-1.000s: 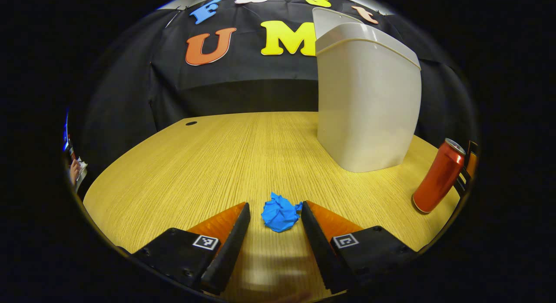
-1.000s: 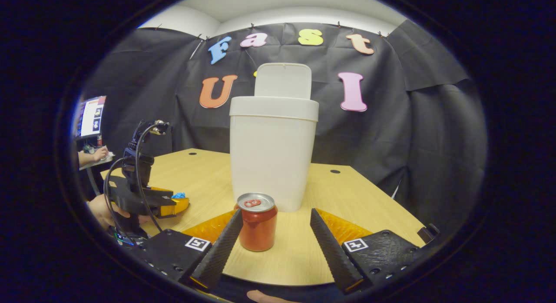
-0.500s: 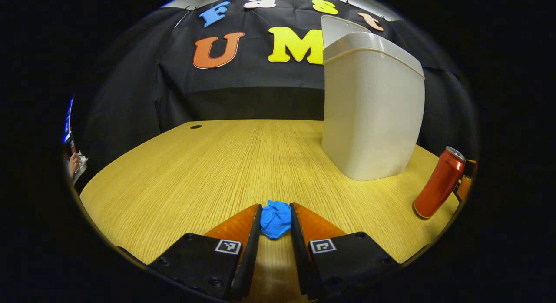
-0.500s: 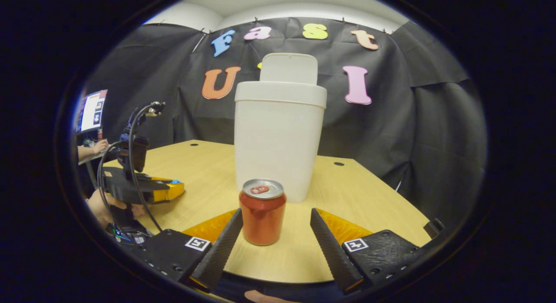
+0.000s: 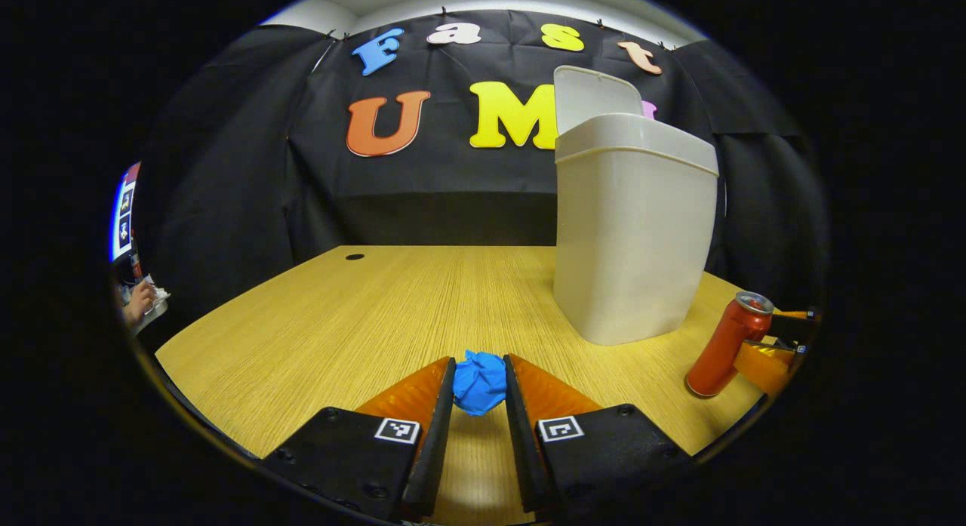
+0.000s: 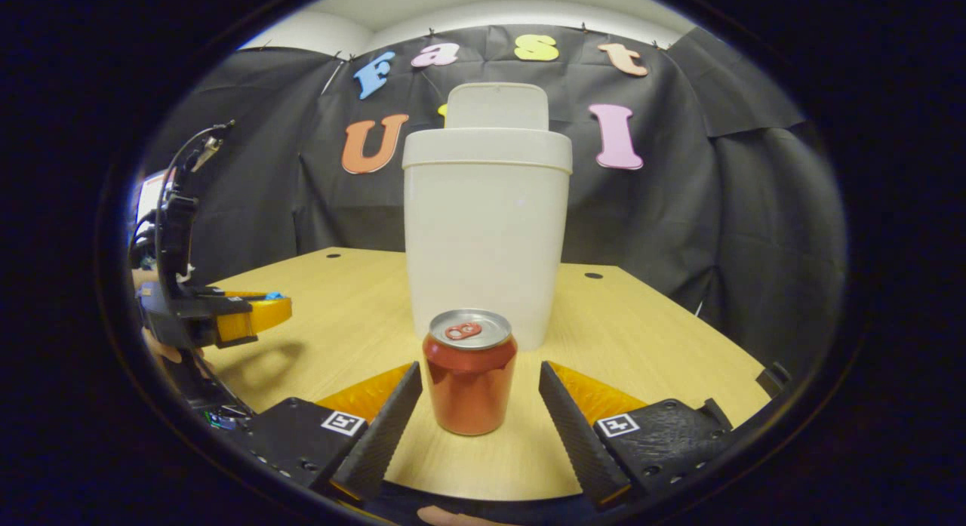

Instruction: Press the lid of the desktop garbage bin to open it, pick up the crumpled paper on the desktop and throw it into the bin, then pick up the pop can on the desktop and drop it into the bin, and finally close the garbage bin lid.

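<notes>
Left tongs (image 5: 479,405) clamped on crumpled blue paper ball (image 5: 478,380) above wooden worktop (image 5: 362,315); right tongs (image 6: 479,416) spread wide around upright red pop can (image 6: 469,371), before lid-up white plastic bin (image 6: 487,224).

You see the white garbage bin (image 6: 487,239) upright on the wooden desktop (image 5: 362,315), with its flip lid (image 6: 497,106) raised at the back. The blue crumpled paper (image 5: 479,382) is a small wad pinched between 2 gripper fingers, with a bare strip of desktop visible beneath it. The red pop can (image 6: 469,372) stands upright just in front of the bin, silver top and pull tab facing up.
</notes>
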`<state>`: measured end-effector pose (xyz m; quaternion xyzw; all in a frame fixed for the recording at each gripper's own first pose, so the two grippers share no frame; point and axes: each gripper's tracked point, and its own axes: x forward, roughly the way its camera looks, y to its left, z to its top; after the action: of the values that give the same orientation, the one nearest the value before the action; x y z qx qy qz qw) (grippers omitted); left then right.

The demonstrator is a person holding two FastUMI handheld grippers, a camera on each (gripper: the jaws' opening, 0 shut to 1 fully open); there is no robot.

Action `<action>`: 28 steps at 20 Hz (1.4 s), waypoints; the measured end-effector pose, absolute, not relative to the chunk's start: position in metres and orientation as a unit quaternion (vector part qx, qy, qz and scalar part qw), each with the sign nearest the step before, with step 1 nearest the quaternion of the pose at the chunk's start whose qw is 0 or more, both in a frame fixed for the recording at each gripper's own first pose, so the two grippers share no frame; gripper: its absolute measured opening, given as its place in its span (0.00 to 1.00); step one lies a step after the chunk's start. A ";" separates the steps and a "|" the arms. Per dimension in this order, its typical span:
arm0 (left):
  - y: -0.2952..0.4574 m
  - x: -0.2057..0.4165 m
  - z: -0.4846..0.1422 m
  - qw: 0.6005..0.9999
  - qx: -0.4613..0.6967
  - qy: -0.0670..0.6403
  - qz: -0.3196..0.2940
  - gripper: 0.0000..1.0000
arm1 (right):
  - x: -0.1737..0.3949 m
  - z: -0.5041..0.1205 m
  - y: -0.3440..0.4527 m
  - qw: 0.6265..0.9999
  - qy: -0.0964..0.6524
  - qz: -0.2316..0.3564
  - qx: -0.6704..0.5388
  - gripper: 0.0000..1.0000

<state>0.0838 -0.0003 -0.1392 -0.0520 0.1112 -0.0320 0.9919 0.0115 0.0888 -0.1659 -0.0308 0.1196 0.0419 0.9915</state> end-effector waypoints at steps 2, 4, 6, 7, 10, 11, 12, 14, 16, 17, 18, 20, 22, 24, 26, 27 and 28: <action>-0.001 0.079 -0.136 0.991 -0.055 0.115 -0.031 0.43 | 0.017 -0.173 0.087 0.991 0.127 0.030 -0.023 0.98; -0.002 0.074 -0.130 0.991 -0.063 0.111 -0.034 0.43 | 0.022 -0.175 0.094 0.991 0.127 0.036 -0.005 0.96; -0.005 0.069 -0.129 0.992 -0.066 0.105 -0.036 0.43 | 0.027 -0.177 0.098 0.992 0.125 0.036 -0.010 0.95; -0.006 0.068 -0.131 0.991 -0.068 0.108 -0.035 0.43 | 0.028 -0.179 0.098 0.991 0.126 0.035 -0.015 0.95; -0.008 0.066 -0.131 0.990 -0.075 0.111 -0.035 0.43 | 0.026 -0.183 0.102 0.991 0.127 0.045 -0.015 0.82; -0.007 0.066 -0.131 0.990 -0.074 0.111 -0.034 0.43 | 0.025 -0.181 0.106 0.991 0.125 0.053 -0.013 0.80; -0.006 0.065 -0.130 0.991 -0.073 0.111 -0.033 0.43 | 0.026 -0.180 0.105 0.991 0.123 0.052 -0.015 0.80; -0.005 0.064 -0.126 0.991 -0.070 0.110 -0.030 0.43 | 0.023 -0.171 0.103 0.992 0.111 0.053 -0.022 0.77; -0.008 0.064 -0.116 0.992 -0.067 0.104 -0.031 0.43 | 0.019 -0.149 0.099 0.995 0.083 0.050 -0.029 0.77; -0.007 0.063 -0.111 0.992 -0.064 0.101 -0.028 0.43 | 0.017 -0.136 0.098 0.996 0.066 0.049 -0.035 0.77; -0.008 0.063 -0.104 0.993 -0.061 0.096 -0.029 0.43 | 0.015 -0.124 0.095 0.997 0.052 0.047 -0.042 0.75; -0.008 0.062 -0.088 0.995 -0.055 0.082 -0.027 0.43 | 0.012 -0.097 0.090 0.997 0.018 0.040 -0.060 0.75; -0.008 0.062 -0.065 0.996 -0.052 0.064 -0.028 0.43 | 0.011 -0.071 0.086 0.997 -0.009 0.037 -0.067 0.75; -0.006 0.062 -0.042 0.997 -0.056 0.049 -0.025 0.43 | 0.011 -0.049 0.082 0.998 -0.022 0.038 -0.055 0.76; -0.005 0.066 -0.016 0.998 -0.058 0.029 -0.024 0.43 | 0.014 -0.029 0.077 0.998 -0.030 0.035 -0.041 0.76; -0.004 0.068 -0.003 0.998 -0.056 0.018 -0.021 0.42 | 0.015 -0.020 0.072 0.998 -0.032 0.031 -0.039 0.75; -0.004 0.071 0.006 0.999 -0.051 0.011 -0.017 0.42 | 0.018 -0.014 0.067 0.998 -0.032 0.028 -0.038 0.75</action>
<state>0.0708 -0.0037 0.0058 -0.0509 0.0108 -0.0169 0.9985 0.0177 0.0672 -0.0136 -0.0382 -0.0316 0.0281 0.9984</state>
